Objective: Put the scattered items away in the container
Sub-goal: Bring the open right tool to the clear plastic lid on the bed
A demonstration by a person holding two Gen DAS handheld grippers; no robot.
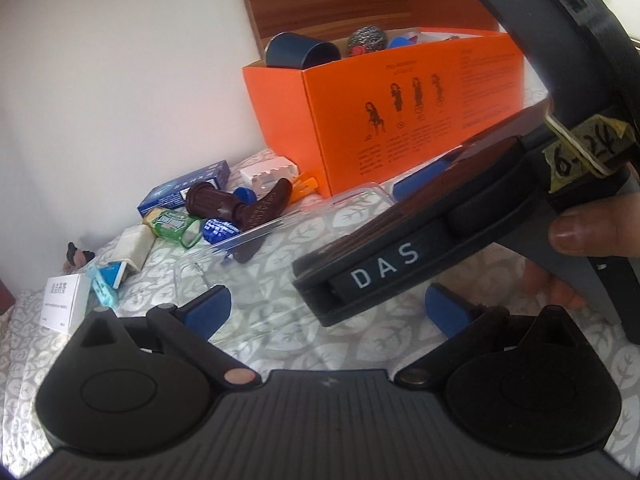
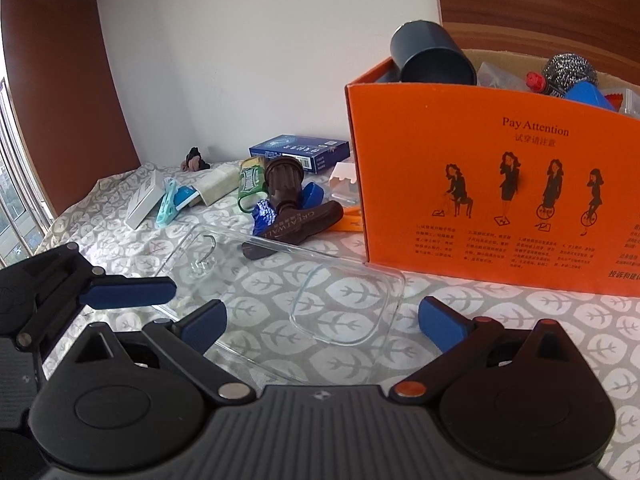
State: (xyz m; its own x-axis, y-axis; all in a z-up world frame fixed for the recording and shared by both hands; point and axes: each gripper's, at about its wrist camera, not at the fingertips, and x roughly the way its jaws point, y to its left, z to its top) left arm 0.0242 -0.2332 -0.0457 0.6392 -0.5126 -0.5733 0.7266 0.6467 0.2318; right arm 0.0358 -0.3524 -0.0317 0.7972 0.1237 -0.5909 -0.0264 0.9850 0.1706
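An orange box (image 2: 500, 184) holding a dark cup (image 2: 434, 56), a steel scourer (image 2: 570, 70) and other items stands on the patterned cloth; it also shows in the left wrist view (image 1: 400, 120). A clear plastic lid (image 2: 304, 292) lies flat in front of both grippers. Behind it sit a brown corkscrew (image 2: 292, 208), a green bottle (image 2: 250, 184), a blue carton (image 2: 300, 152), a white box (image 2: 142, 200) and a teal clip (image 2: 166, 206). My right gripper (image 2: 320, 320) is open and empty just above the lid's near edge. My left gripper (image 1: 326, 308) is open and empty over the lid (image 1: 280, 224).
A white wall rises behind the pile and a window with bars (image 2: 16, 184) is at the far left. The right gripper's body (image 1: 460, 216) crosses the left wrist view close by. A small dark hair tie (image 2: 194, 160) lies by the wall.
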